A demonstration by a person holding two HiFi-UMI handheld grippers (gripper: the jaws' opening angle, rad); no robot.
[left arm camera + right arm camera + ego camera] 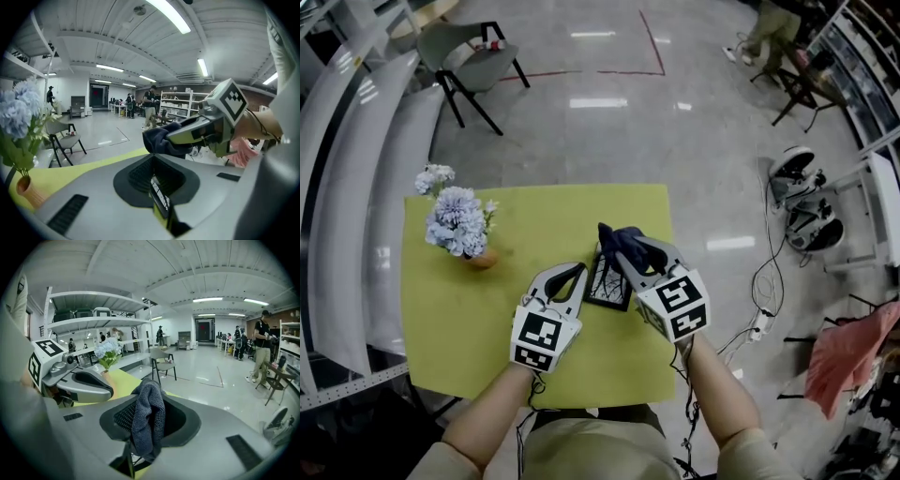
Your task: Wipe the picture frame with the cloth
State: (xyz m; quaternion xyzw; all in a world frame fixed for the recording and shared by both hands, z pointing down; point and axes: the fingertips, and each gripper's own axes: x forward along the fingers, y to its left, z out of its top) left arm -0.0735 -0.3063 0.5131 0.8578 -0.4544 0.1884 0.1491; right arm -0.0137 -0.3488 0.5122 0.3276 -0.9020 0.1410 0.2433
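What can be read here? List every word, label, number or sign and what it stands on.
No readable text anywhere.
Left marker cube and right marker cube: black-and-white square patterns only, no letters.
Picture frame: dark lines, too small to read.

Head view: the right gripper (pixel 623 253) and the cloth (pixel 617 236) it clamps cover the upper right corner of the picture frame (pixel 605 286). The picture inside is too small to make out.

Left gripper view: the frame shows edge-on only, pinched in the left gripper (pixel 157 180). The flowers (pixel 18 112) are cut off at the left edge.

Right gripper view: the cloth hides nearly all of the frame.
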